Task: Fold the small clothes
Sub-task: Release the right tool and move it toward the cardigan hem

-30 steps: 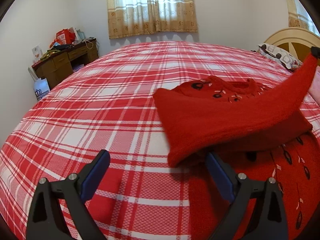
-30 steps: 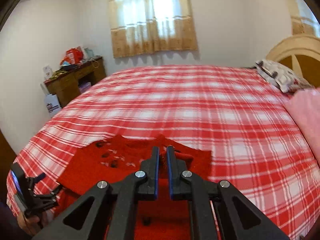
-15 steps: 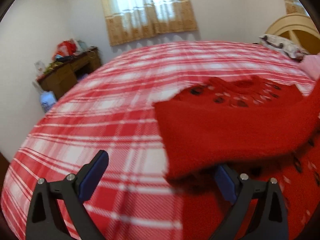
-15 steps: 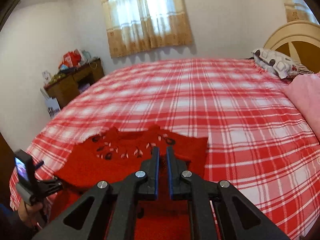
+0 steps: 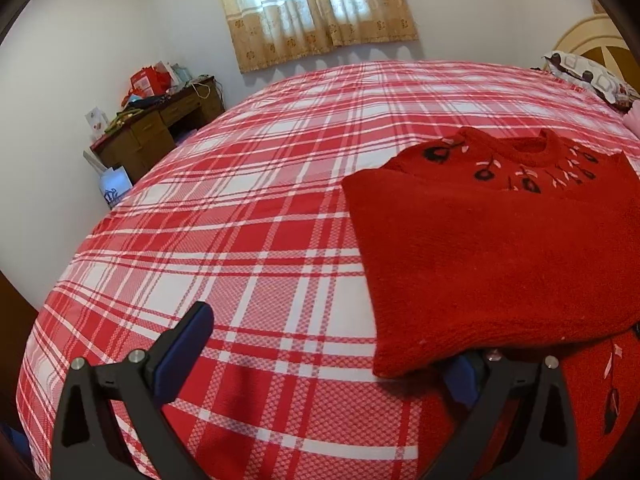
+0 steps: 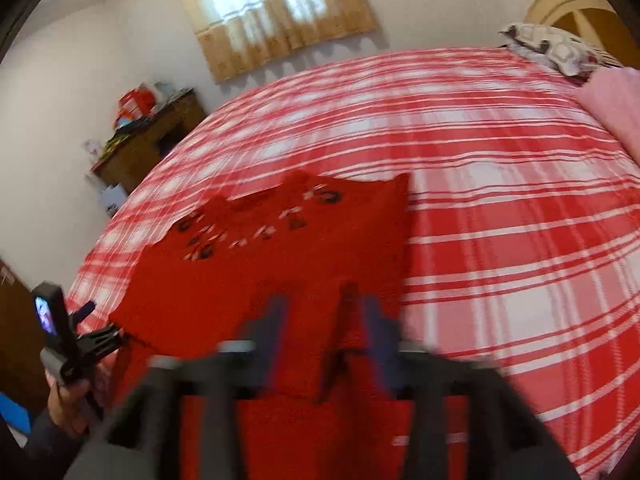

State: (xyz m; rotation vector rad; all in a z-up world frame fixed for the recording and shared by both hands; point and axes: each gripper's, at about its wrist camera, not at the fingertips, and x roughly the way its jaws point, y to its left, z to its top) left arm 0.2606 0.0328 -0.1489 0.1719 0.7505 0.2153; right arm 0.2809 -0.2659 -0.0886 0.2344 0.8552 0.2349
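Observation:
A small red sweater (image 5: 496, 240) with black flower embroidery lies on the red plaid bed (image 5: 260, 208), its lower part folded up over its chest. My left gripper (image 5: 328, 356) is open at the sweater's left edge; its right finger sits under the folded layer. In the right wrist view the sweater (image 6: 272, 256) lies just ahead of my right gripper (image 6: 320, 320), which is motion-blurred, with its fingers apart and sweater fabric seen between them. The left gripper (image 6: 96, 340) also shows there at the sweater's left corner.
A wooden desk (image 5: 160, 132) with clutter stands by the left wall, a bag (image 5: 114, 188) beside it. Curtains (image 5: 316, 4) hang at the far wall. A patterned pillow (image 5: 588, 76) and headboard are at the right, with a pink blanket (image 6: 616, 108).
My right gripper carried the sweater's fold down onto the bed, and its fingers have opened from shut. The fold now lies flat. My left gripper stayed open at the left edge.

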